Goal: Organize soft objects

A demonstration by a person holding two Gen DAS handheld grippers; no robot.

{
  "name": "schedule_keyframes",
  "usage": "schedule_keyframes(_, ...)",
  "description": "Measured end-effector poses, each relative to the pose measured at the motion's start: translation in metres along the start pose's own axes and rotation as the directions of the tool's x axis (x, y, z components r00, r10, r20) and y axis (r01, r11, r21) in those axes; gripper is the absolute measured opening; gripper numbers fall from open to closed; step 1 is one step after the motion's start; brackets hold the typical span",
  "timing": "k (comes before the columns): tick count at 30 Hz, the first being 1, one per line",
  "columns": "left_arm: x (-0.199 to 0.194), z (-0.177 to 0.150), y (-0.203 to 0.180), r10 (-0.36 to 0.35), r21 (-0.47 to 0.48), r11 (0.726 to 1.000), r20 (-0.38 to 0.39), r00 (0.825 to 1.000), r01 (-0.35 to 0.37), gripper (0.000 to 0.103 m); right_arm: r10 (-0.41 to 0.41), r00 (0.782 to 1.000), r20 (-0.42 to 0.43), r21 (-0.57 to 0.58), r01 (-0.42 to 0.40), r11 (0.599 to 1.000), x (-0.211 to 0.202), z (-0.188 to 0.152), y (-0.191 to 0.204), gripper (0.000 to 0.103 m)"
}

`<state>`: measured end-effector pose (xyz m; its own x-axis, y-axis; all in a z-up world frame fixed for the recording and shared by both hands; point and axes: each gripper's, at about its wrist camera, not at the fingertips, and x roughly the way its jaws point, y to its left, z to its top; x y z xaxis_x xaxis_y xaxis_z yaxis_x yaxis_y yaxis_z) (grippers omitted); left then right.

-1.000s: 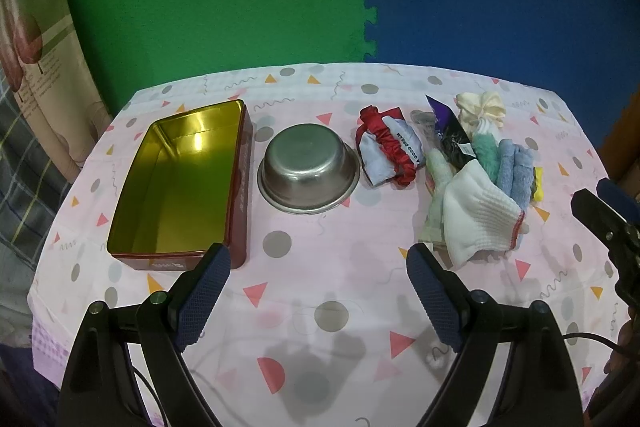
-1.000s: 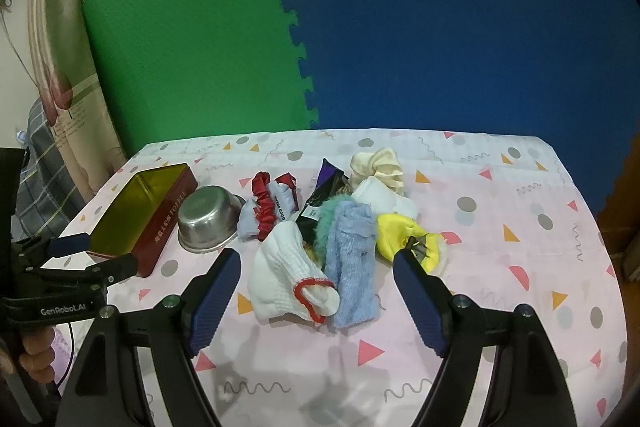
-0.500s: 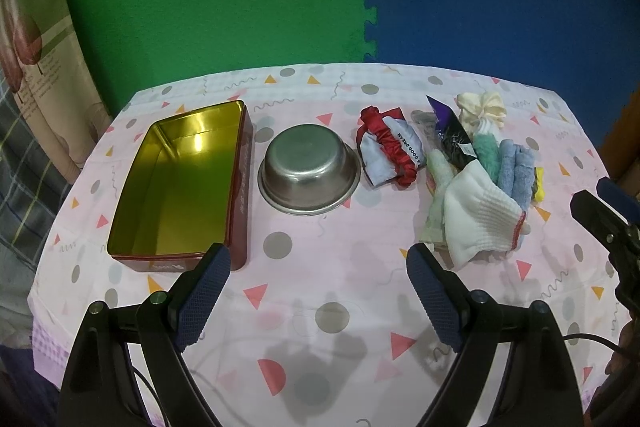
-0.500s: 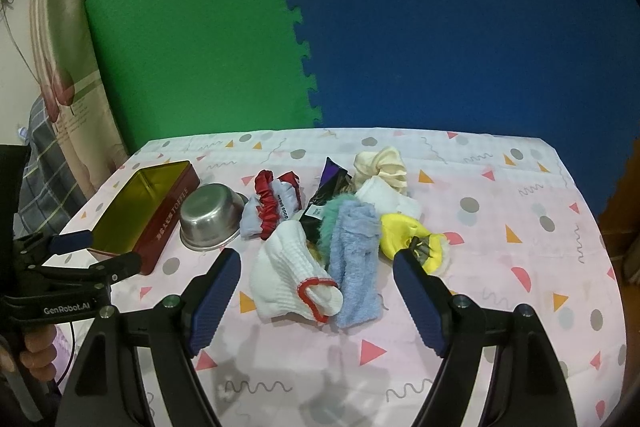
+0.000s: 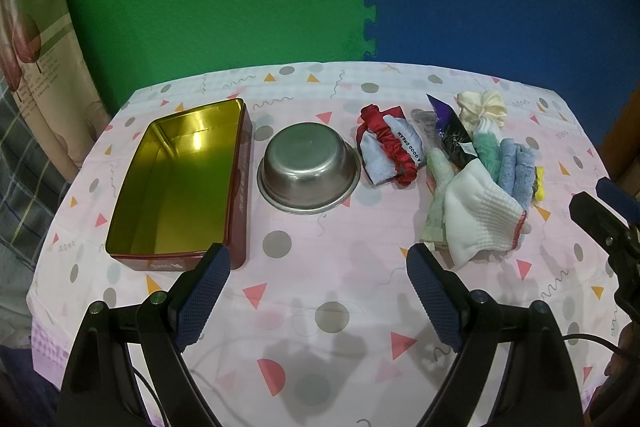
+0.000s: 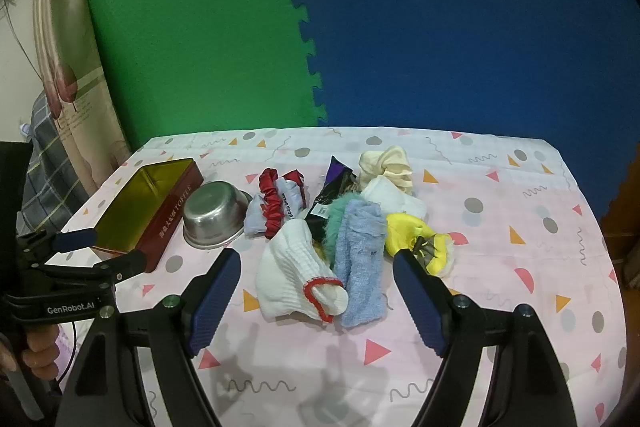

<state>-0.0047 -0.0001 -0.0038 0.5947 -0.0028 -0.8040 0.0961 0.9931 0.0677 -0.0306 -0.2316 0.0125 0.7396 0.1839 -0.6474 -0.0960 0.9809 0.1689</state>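
Observation:
A pile of soft things lies on the table: a white glove with a red cuff [image 6: 296,273] [image 5: 478,215], a light blue towel [image 6: 360,263], a yellow item [image 6: 416,237], a cream scrunchie [image 6: 386,165], and a red scrunchie on grey cloth [image 6: 274,203] [image 5: 390,149]. An open red tin with a gold inside [image 5: 180,183] [image 6: 148,203] stands at the left. My right gripper [image 6: 316,291] is open and empty just in front of the glove. My left gripper [image 5: 318,291] is open and empty in front of the tin and bowl.
An upturned steel bowl [image 5: 308,167] [image 6: 214,213] stands between the tin and the pile. A dark purple packet [image 6: 334,187] lies in the pile. Green and blue foam mats stand behind the table. The table's right edge [image 6: 592,219] is near.
The right gripper's view has shifted slightly toward the pile. The left gripper has not visibly moved.

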Motion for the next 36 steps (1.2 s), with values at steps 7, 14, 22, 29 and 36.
schedule_keyframes(7,0.001,-0.001,0.0,0.004,0.002,1.0,-0.001,1.0,-0.004,0.088,0.005,1.0,0.0,0.002,-0.005,1.0,0.0,0.0,-0.001,0.081)
schedule_keyframes(14,0.002,-0.003,0.0,0.005,0.006,1.0,0.0,1.0,-0.005,0.088,0.003,1.0,0.001,0.005,-0.003,1.0,0.0,-0.001,-0.001,0.081)
schedule_keyframes(22,0.004,-0.006,0.0,0.003,0.015,1.0,-0.006,1.0,-0.003,0.088,0.004,1.0,0.007,0.0,-0.004,1.0,0.0,-0.002,-0.006,0.081)
schedule_keyframes(29,0.01,-0.007,-0.009,0.009,0.041,0.999,-0.019,1.0,-0.008,0.088,-0.028,1.0,0.008,-0.03,0.029,0.999,0.003,-0.003,-0.027,0.081)
schedule_keyframes(36,0.018,-0.006,-0.019,0.003,0.074,0.997,-0.032,0.999,-0.001,0.088,-0.074,0.997,-0.014,-0.095,0.072,0.993,0.023,-0.005,-0.059,0.081)
